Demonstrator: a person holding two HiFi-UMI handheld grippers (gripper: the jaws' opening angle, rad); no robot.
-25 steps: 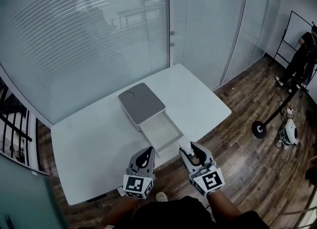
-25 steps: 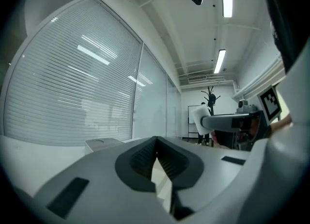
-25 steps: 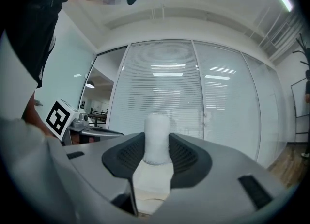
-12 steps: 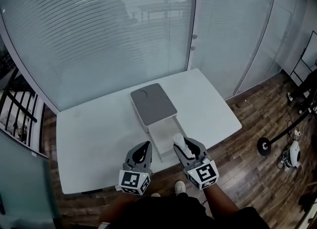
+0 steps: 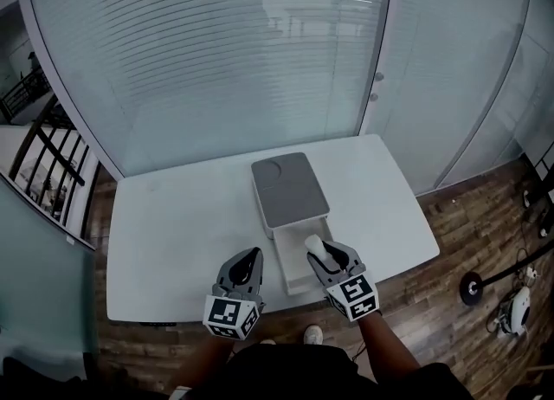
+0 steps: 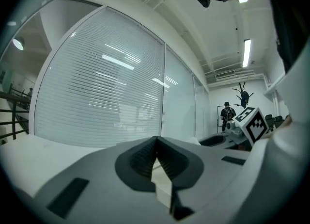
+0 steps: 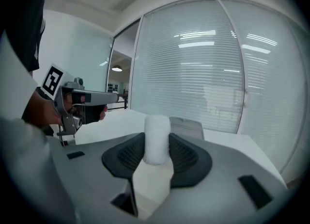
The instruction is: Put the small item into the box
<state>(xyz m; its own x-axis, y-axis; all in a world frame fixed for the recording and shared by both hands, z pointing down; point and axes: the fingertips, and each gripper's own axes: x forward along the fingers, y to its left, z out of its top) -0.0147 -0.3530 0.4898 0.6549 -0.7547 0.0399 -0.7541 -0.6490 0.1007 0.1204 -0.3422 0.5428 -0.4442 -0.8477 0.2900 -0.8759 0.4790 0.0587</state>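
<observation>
Right gripper view has the small item (image 7: 157, 138), a stubby white cylinder, standing upright between the right fingers (image 7: 186, 156). They are partway open and pressed on its two sides, and its top pokes up past the fingertips. Straight ahead of those fingers, just behind the item, sits the box (image 7: 187, 127) with its grey lid. In the head view the box's open white drawer (image 5: 293, 267) lies under and just beyond the right fingers. The item therefore looks to be over the drawer's near end, not yet inside it. The left fingers (image 6: 140, 162) are pressed together with nothing between them. They hang to the left of the right fingers, beside the drawer, over the white counter (image 5: 164, 242).

The step in hand seems to be the lowering. To do it well, hold the squeeze steady, since a smooth round thing could slip out if the fingers loosen early. Carry the fingertips a little further forward so the item clears the drawer's near wall. Then sink until its bottom is close to the drawer floor. Only then ease the fingers apart, and draw them straight back so they neither tip the item nor drag the drawer. The left fingers are best kept clear, as a nudge could shift the box.
</observation>
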